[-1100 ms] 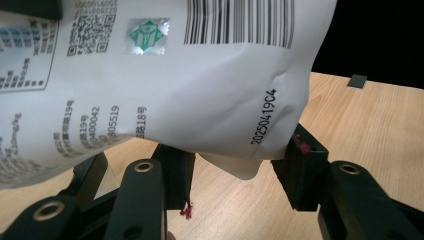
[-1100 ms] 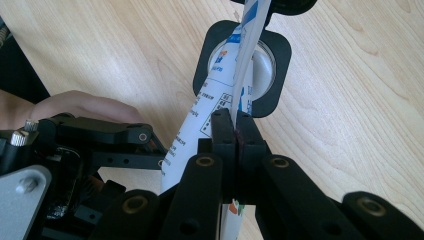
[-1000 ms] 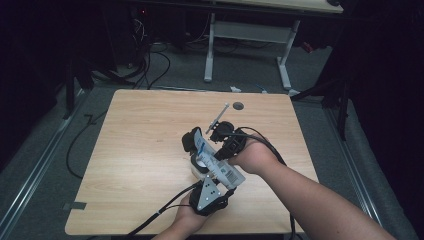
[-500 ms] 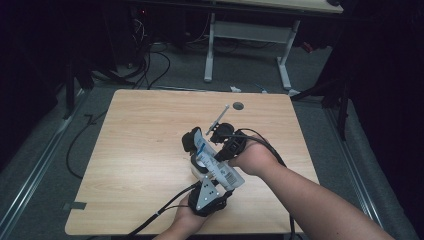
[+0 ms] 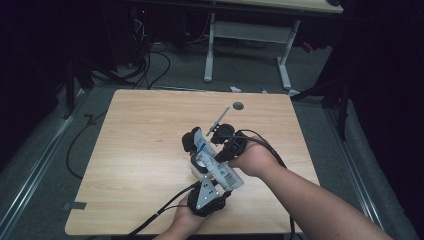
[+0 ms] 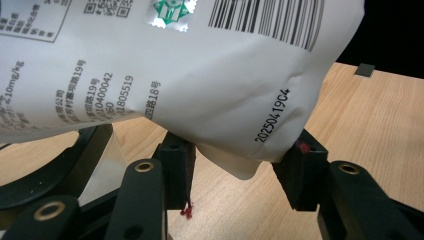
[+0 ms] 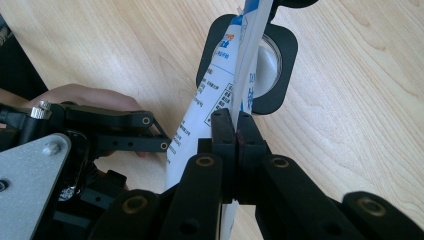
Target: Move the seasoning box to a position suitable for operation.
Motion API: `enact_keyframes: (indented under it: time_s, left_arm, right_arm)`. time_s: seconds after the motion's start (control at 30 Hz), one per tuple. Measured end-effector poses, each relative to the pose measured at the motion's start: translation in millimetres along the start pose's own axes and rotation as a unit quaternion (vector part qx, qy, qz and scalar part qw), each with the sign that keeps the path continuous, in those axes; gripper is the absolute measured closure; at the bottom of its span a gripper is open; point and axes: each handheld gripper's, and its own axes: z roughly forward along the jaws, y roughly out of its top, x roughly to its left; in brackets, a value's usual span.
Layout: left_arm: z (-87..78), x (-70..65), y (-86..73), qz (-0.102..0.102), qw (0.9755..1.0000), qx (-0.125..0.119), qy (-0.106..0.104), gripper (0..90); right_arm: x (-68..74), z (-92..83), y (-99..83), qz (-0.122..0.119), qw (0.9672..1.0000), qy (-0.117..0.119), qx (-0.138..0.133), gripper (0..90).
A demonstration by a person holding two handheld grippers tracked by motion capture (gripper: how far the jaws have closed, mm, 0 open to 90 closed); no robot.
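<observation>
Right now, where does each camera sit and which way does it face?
High view: above the person's side, looking forward and down on the table; both forearms and grippers show.
Left gripper view: rides the left gripper, looking along its jaws at the pouch.
Right gripper view: rides the right gripper, shut on the pouch's edge; a hand shows at left.
All three share the pouch and table.

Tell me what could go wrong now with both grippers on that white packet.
The right gripper pinches only the thin edge of the white packet, so that edge may tear or slip out. The left gripper holds a crumpled corner, which could pull free. The packet hangs over the black container and might tip it.
</observation>
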Motion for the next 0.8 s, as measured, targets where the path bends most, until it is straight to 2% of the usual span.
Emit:
enact_keyframes:
  time_s: [0.53,0.67,0.8]
  left_arm:
    - [3.7,2.9,-3.6,-0.008,0.9995,0.028,0.012,54.7]
    - [4.6,6.2,-4.7,-0.023,0.9992,0.033,0.006,56.4]
    - [2.9,6.6,-5.8,-0.021,0.9993,0.031,0.001,54.6]
  right_arm:
    - [-3.0,-0.1,-7.9,0.006,1.0000,-0.001,-0.005,89.8]
    - [-3.1,-0.6,-8.6,0.008,0.9999,-0.006,-0.009,90.0]
    - [-4.3,-0.7,-10.0,0.010,0.9998,-0.005,-0.014,90.0]
